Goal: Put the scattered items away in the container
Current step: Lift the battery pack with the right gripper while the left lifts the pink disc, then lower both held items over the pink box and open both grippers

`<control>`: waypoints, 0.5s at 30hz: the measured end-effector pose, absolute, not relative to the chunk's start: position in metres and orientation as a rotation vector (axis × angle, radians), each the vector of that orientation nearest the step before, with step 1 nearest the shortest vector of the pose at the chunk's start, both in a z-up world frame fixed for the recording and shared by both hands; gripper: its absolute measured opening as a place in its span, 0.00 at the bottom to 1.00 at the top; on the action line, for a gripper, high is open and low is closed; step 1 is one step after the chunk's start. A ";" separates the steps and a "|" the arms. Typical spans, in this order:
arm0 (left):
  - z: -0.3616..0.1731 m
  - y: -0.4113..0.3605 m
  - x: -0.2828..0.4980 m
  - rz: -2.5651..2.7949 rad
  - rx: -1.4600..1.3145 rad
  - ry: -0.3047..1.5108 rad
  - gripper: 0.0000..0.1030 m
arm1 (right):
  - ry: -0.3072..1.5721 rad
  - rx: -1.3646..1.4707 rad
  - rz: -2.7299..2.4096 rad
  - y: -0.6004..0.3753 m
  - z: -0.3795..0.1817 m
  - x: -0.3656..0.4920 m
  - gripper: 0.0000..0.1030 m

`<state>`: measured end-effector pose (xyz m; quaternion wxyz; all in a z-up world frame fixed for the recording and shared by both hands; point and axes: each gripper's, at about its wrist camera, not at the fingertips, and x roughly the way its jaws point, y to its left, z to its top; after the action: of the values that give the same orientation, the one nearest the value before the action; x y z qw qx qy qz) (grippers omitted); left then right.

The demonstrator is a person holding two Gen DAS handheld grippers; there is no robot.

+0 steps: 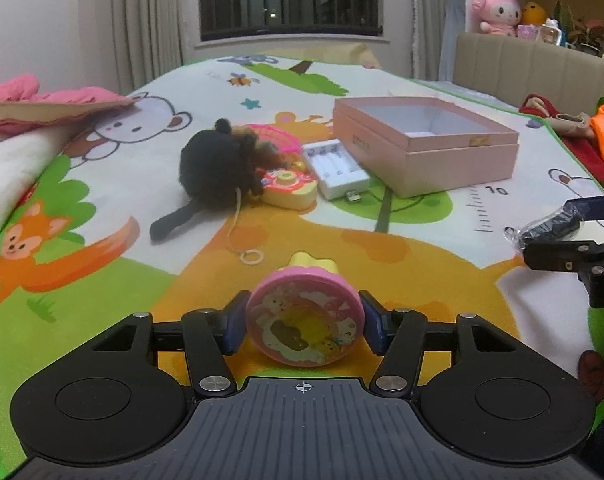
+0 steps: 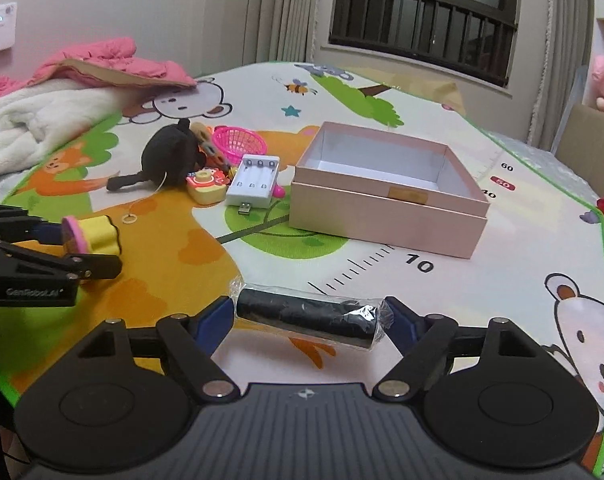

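The left gripper point(image 1: 303, 322) is clamping a pink and yellow toy point(image 1: 303, 326) across its round face, with both pads pressing its rim. The right gripper point(image 2: 307, 320) is closing on a black wrapped roll point(image 2: 307, 320) held end to end; its pads are meeting the crinkled film, and the grip looks less secure than the left one.

The pink box point(image 2: 385, 216) is sitting open on the play mat point(image 2: 481, 292), ahead of both grippers and apparently holding nothing yet.

Both items are lying low over the mat. Advice: each should be lifted clear of the box wall before crossing it, one hand at a time so the hands are not colliding, and released low inside.

A black plush point(image 1: 218, 164), a battery charger point(image 1: 335, 168) and a pink basket point(image 2: 240, 144) are waiting beside the box.
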<state>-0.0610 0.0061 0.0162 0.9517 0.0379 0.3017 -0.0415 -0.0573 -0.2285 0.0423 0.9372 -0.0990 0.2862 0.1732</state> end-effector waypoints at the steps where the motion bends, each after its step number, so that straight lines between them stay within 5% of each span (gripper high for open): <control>1: 0.018 0.003 -0.061 -0.095 0.083 0.610 0.59 | 0.583 -0.200 0.357 -0.230 0.042 -0.058 0.79; 15: 0.065 -0.065 -0.016 -0.292 0.131 0.595 0.59 | 0.530 -0.222 0.331 -0.268 0.061 -0.034 0.79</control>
<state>-0.0159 -0.0648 0.0647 0.9435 0.0641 0.2917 -0.1434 -0.0340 -0.2683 0.0610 0.9455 -0.1089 0.2603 0.1627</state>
